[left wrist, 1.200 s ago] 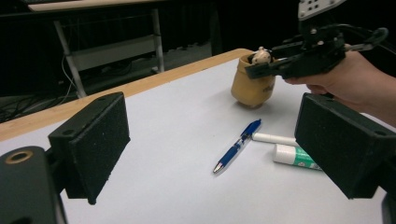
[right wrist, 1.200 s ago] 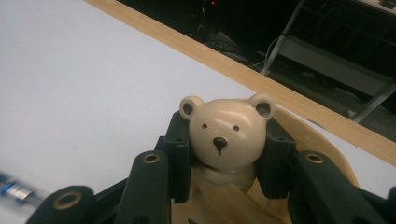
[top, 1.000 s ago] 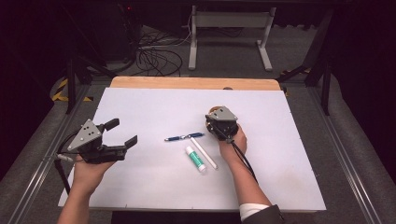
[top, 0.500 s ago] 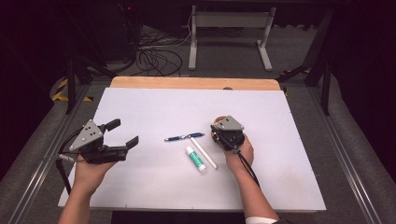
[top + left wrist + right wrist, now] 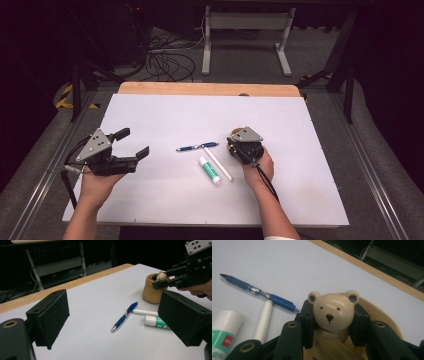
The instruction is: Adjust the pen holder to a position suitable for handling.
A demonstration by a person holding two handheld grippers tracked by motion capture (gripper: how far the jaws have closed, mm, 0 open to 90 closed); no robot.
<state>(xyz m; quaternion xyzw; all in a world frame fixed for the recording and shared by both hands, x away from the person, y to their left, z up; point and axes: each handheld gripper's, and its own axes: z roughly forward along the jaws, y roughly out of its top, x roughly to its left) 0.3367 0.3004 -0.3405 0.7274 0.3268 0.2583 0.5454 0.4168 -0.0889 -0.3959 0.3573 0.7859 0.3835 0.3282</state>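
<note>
A tan pot [image 5: 384,315] with a small bear figure [image 5: 333,310] at its rim stands right of the table's middle. My right gripper [image 5: 333,323] is shut on the bear's head, one pad against each side. From above, the right gripper [image 5: 240,146] covers most of the pot [image 5: 234,132]. A blue pen [image 5: 197,147], a white pen [image 5: 218,163] and a green-and-white glue stick [image 5: 209,169] lie just left of it. My left gripper [image 5: 136,142] hovers open at the table's left, nothing between its pads [image 5: 50,315], facing the blue pen [image 5: 124,317] and the pot [image 5: 150,291].
The white board [image 5: 165,115] covers the table, with a wooden strip [image 5: 200,88] along its far edge. Beyond it are cables [image 5: 165,60] and a metal stand [image 5: 245,30] on the floor. A rail [image 5: 370,175] runs beside the table on the right.
My right gripper has shifted a little toward the near edge, still closed on the bear. The left gripper and the items on the table have stayed put.
</note>
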